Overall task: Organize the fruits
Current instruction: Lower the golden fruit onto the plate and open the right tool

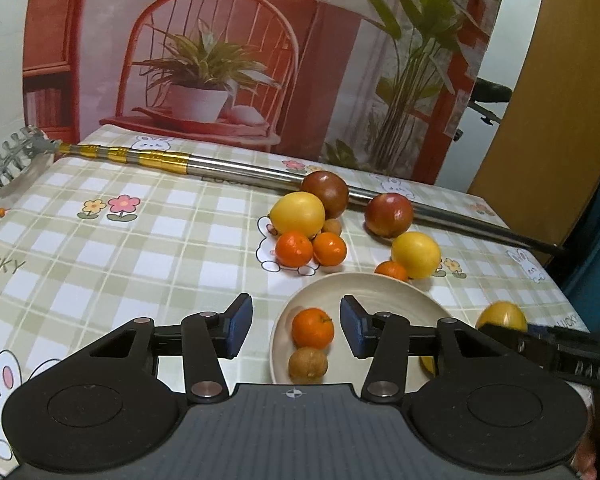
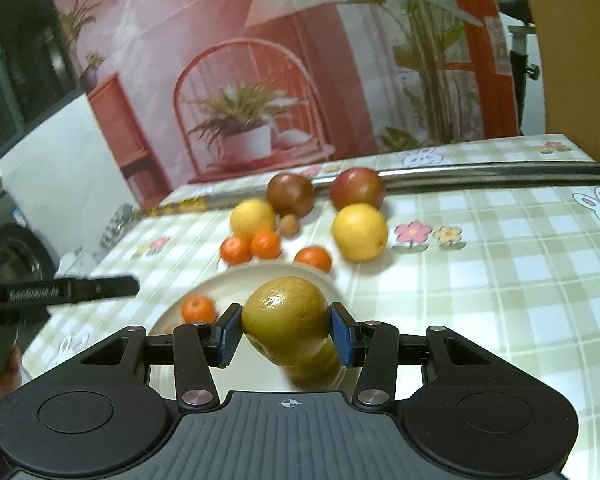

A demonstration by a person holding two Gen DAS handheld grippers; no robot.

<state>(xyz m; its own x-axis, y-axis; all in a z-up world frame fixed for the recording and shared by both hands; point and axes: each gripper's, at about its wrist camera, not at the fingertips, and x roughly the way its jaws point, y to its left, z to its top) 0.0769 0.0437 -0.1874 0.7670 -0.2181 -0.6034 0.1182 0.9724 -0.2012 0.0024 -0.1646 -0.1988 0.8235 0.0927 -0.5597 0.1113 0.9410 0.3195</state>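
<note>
Blue pads of your right tool [image 2: 286, 330] clamp a dimpled yellow-green fruit [image 2: 286, 314]; your left tool [image 1: 296, 326] gapes empty over the smooth cream bowl [image 1: 384, 286]; only the left view shows the bowl's brown fruit [image 1: 307, 364]

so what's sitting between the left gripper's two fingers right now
Nothing is gripped. In the left wrist view, the open left gripper frames the plate below, holding a small orange and a brownish fruit.

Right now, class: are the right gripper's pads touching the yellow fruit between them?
Touching. The right wrist view shows both blue pads pressed against the yellow fruit, one each side, no gap.
</note>
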